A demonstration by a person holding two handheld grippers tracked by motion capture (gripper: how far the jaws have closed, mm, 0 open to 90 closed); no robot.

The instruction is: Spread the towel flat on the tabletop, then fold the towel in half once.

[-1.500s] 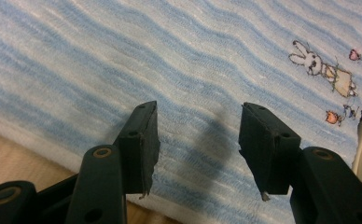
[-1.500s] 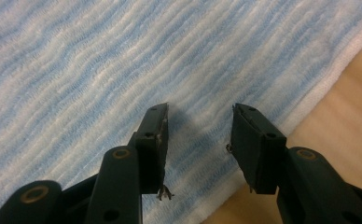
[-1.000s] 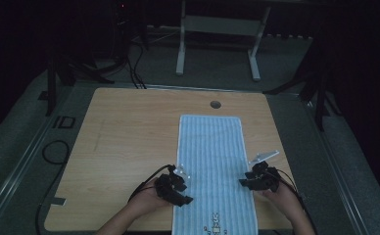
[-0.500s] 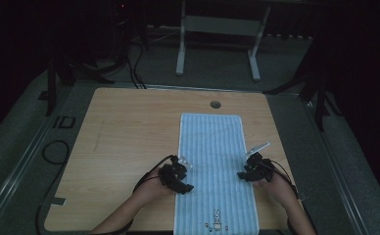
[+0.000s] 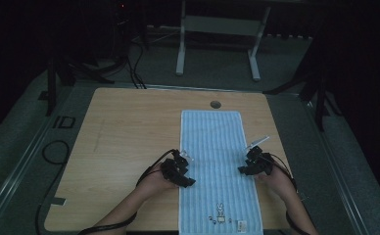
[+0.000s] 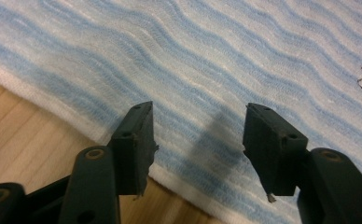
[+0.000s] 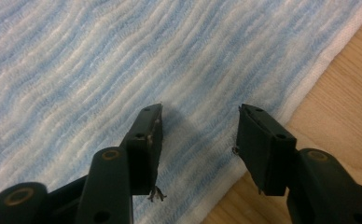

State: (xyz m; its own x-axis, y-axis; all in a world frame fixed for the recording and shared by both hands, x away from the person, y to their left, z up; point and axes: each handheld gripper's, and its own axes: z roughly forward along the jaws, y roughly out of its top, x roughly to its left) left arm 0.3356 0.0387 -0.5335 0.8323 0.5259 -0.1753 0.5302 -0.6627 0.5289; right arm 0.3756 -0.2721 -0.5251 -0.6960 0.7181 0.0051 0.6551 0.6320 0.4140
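A blue-and-white striped towel (image 5: 217, 142) lies flat lengthwise on the wooden table (image 5: 129, 137). My left gripper (image 5: 188, 180) sits at the towel's left long edge, my right gripper (image 5: 243, 170) at its right long edge, both near the person's end. In the left gripper view the gripper (image 6: 200, 109) is open, its jaws hanging just over the towel (image 6: 216, 56) hem with nothing pinched. In the right gripper view the gripper (image 7: 200, 109) is open above the towel (image 7: 100, 70) border; its jaws have just been opening, with only flat cloth under them.
A small printed figure (image 5: 220, 211) marks the towel's near end. A round hole (image 5: 215, 104) sits in the table beyond the towel's far end. Bare wood lies left of the towel. Metal frame legs (image 5: 180, 49) and cables stand on the floor behind.
Both hands have slid away from the person along the towel's long edges. More of the towel's near end with the print now shows.
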